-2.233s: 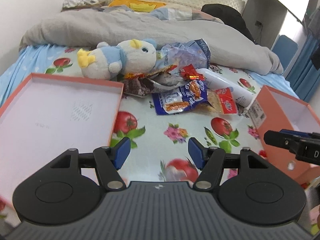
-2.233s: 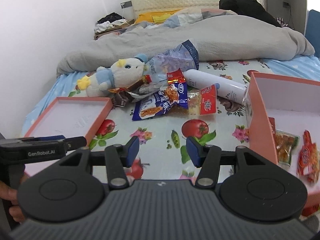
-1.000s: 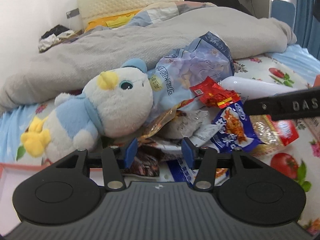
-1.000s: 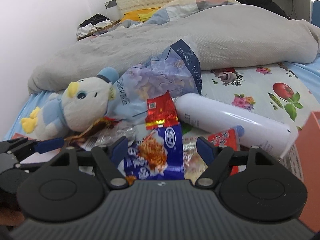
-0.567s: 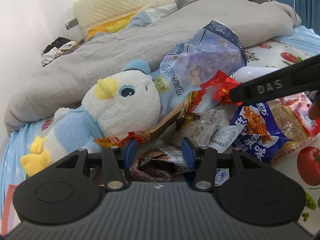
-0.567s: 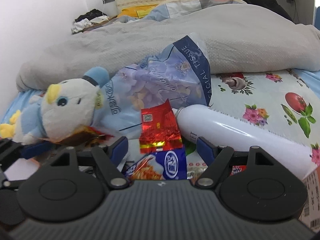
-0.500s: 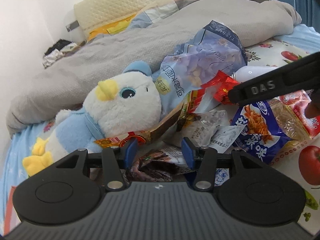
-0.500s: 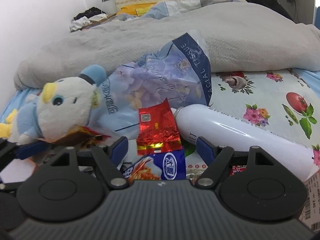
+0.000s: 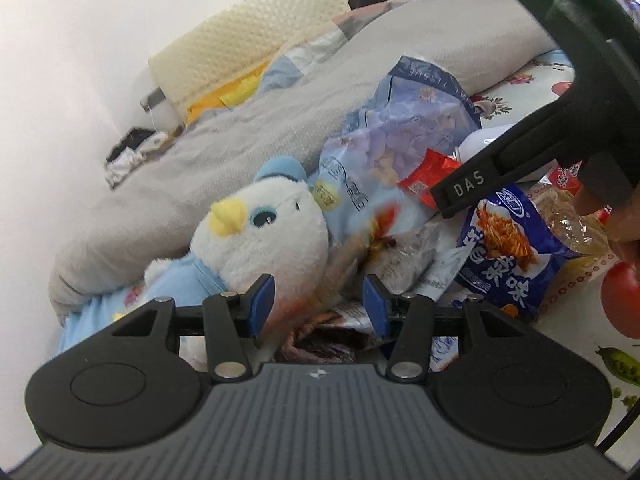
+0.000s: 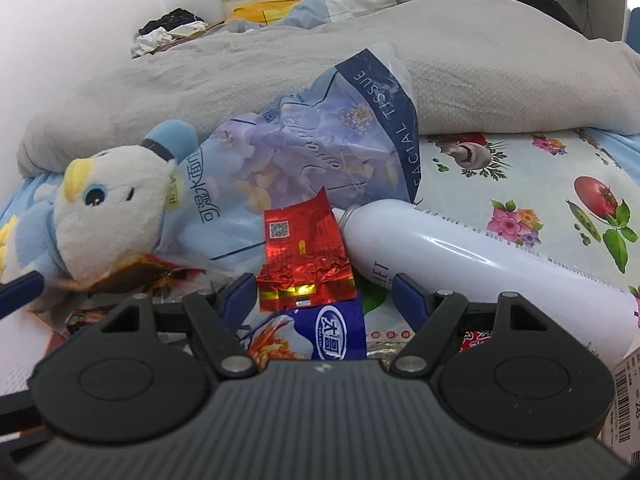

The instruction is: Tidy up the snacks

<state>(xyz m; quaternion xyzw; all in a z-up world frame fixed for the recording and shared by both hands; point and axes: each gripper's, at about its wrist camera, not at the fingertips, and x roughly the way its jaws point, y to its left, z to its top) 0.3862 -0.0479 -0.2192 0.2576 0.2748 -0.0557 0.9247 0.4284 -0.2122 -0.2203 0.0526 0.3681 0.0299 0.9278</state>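
Observation:
A pile of snack packets lies on the bed. My right gripper [image 10: 324, 290] is open, its jaws on either side of a small red foil packet [image 10: 302, 258] that stands above a blue snack bag [image 10: 320, 338]. My left gripper [image 9: 319, 306] is open over a dark crumpled wrapper [image 9: 320, 338], right beside a plush penguin [image 9: 264, 236]. The blue snack bag [image 9: 506, 248] and the red foil packet [image 9: 430, 176] also show in the left wrist view, partly behind the right gripper's black body [image 9: 520, 160].
A blue facial tissue pack [image 10: 320, 148] leans on the grey duvet [image 10: 480, 68] behind the pile. A white spray can [image 10: 480, 256] lies to the right. An orange box edge [image 10: 624, 400] with a barcode label is at far right.
Both grippers moved closer into the pile. The left one tilted and dropped toward the dark wrapper; the right one closed in on the red foil packet. Both stayed open.

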